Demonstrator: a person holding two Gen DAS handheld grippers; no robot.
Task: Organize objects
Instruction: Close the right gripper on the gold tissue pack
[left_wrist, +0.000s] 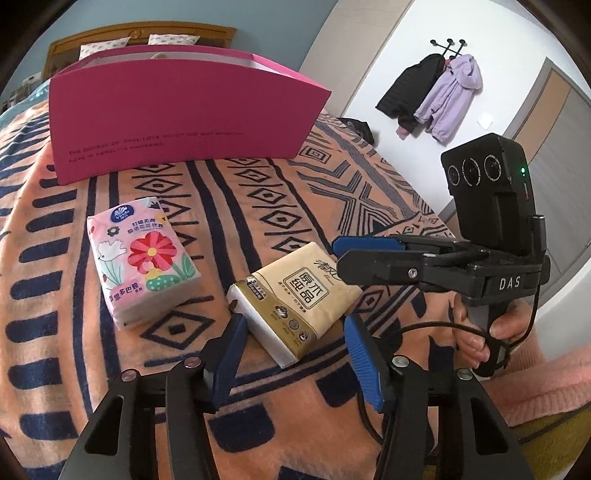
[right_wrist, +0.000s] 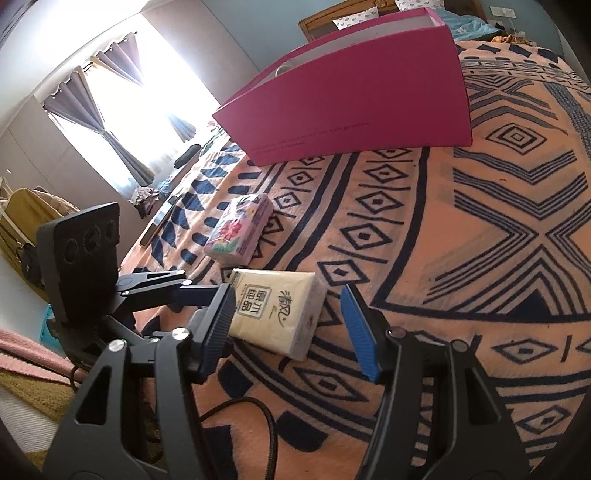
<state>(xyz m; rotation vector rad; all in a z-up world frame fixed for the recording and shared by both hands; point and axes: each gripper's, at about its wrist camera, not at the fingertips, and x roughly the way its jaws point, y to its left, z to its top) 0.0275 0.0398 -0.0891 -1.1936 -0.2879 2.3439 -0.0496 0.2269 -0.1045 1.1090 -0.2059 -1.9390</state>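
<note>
We see a fuzzy cloth blanket (left_wrist: 303, 192), a matt pink card box (left_wrist: 177, 114), two glossy plastic-wrapped tissue packs (left_wrist: 142, 260) (left_wrist: 295, 299), ribbed blue pads (left_wrist: 364, 358) on matt black plastic, and a varnished wooden headboard (left_wrist: 140, 37).

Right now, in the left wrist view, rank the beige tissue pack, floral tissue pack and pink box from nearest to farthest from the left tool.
1. Beige tissue pack: between the left tool fingers, on the blanket.
2. Floral tissue pack: farther back, to the left.
3. Pink box: farthest, toward the headboard.

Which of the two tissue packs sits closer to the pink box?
The pink flower-printed tissue pack does; it lies nearer the tall pink cardboard box, while the beige tissue pack lies nearer the cameras.
</note>
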